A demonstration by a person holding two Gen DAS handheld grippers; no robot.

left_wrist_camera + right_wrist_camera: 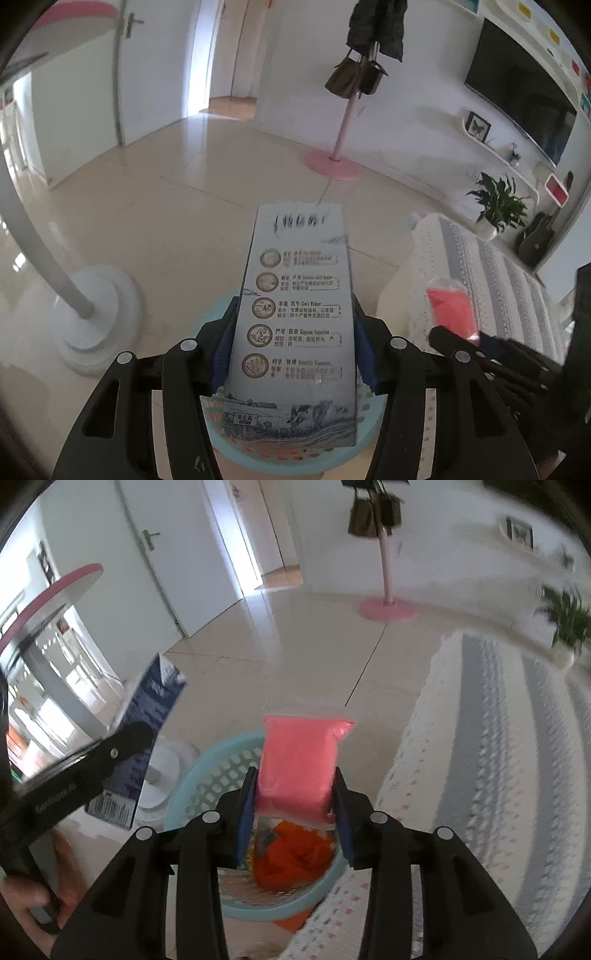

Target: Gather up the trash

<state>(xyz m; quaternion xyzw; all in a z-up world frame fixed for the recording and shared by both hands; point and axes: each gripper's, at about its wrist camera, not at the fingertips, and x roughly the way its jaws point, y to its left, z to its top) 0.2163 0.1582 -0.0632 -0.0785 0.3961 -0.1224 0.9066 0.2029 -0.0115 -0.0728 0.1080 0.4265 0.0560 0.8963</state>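
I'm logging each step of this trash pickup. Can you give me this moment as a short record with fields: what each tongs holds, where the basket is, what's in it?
left tongs: shut on milk carton, held above the basket
right tongs: shut on pink packet, held above the basket
basket: light blue, perforated, on the tiled floor beside the striped sofa cover
basket contents: orange wrapper; the rest is unclear
not yet done: carton and packet are both unreleased

Bright daylight glares off the floor tiles (177,206), edges bend (fisheye), and the right view smears.
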